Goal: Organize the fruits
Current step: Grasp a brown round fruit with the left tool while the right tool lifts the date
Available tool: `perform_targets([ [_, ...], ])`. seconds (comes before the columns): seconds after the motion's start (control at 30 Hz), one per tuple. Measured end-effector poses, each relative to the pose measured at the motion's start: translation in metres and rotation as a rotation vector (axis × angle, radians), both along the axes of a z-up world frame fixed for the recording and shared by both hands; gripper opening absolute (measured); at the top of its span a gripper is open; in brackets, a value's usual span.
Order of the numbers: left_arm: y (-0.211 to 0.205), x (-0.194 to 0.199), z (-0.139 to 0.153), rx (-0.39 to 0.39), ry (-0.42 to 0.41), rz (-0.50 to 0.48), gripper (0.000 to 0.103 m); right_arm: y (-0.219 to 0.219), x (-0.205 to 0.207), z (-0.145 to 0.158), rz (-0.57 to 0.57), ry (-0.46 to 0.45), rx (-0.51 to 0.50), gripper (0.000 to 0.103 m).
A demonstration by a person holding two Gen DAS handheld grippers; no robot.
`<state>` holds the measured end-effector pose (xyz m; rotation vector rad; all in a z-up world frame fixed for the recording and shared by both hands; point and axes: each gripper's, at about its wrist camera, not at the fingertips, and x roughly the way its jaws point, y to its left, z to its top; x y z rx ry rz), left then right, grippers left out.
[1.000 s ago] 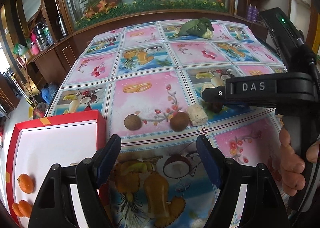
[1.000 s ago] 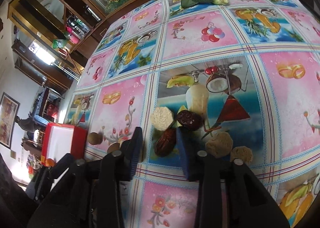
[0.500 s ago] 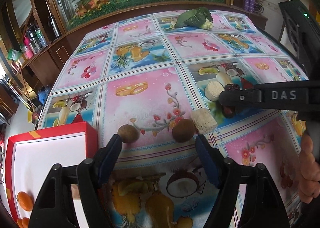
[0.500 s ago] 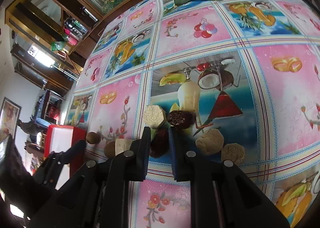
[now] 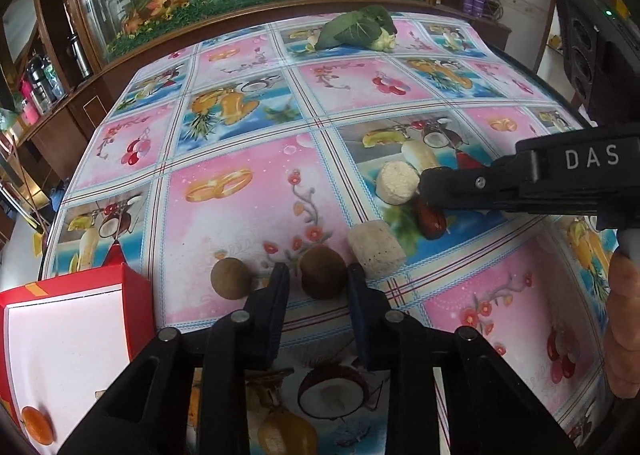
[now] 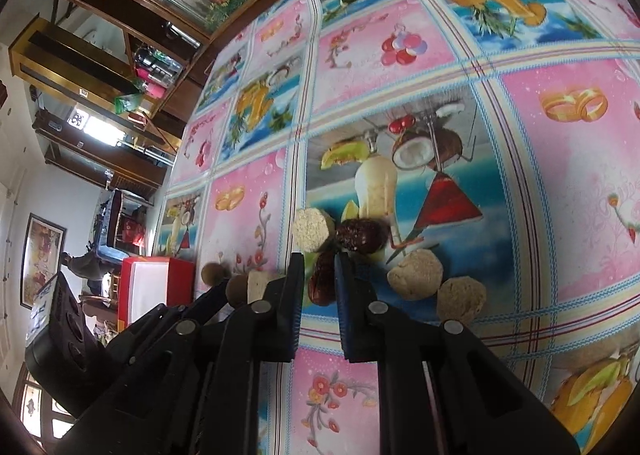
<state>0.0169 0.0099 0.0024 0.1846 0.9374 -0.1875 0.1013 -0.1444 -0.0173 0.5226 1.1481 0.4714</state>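
Left gripper [image 5: 319, 280]: fingers drawn in on either side of a round brown fruit [image 5: 323, 273] that sits on the tabletop [image 5: 240, 215]; whether the pads press it or only flank it I cannot tell.
Right gripper [image 6: 318, 282]: fingers pinching a dark red date [image 6: 322, 281], which lies lengthwise in the narrow gap.
Left wrist view only: a second round brown fruit [image 5: 231, 278] just outside the left gripper's left finger; a red-walled box [image 5: 138, 295] with a white floor at the tabletop's near left corner, an orange [image 5: 37, 430] lying in it; the right gripper seen from the side, its black body marked DAS; part of the hand [image 5: 622, 319] holding it at the right edge.
Right wrist view only: a second date [image 6: 362, 235], wrinkled and darker, just beyond the pinched one; two tan rough-skinned lumps [image 6: 416, 274] touching each other to the right of the fingers; the left gripper's tips off to the left by the brown fruits.
Both views: a pale round cake [image 5: 398, 182] beside the dates, a pale block [image 5: 376, 249] just right of the flanked fruit, a leafy green vegetable [image 5: 356, 29] near the far edge.
Fruit looks: brown fruits matte and smooth, nearly spherical; pinched date glossy, oblong, reddish brown.
Cloth: pink and blue printed squares.
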Motion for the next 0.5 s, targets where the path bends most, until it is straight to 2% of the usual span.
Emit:
perform_targets([
  [0.07,-0.002,0.0,0.0,-0.003,0.001,-0.006,0.022,0.0,-0.001,0.001,-0.006,-0.002,-0.018,0.017],
  [0.27,0.0,0.0,0.0,-0.015,0.003,0.001,0.022,0.003,-0.001,0.001,0.006,-0.004,-0.056,0.018],
  [0.5,0.018,-0.013,0.013,-0.065,-0.028,0.065,0.022,0.022,-0.007,0.002,0.063,-0.05,-0.128,0.02],
])
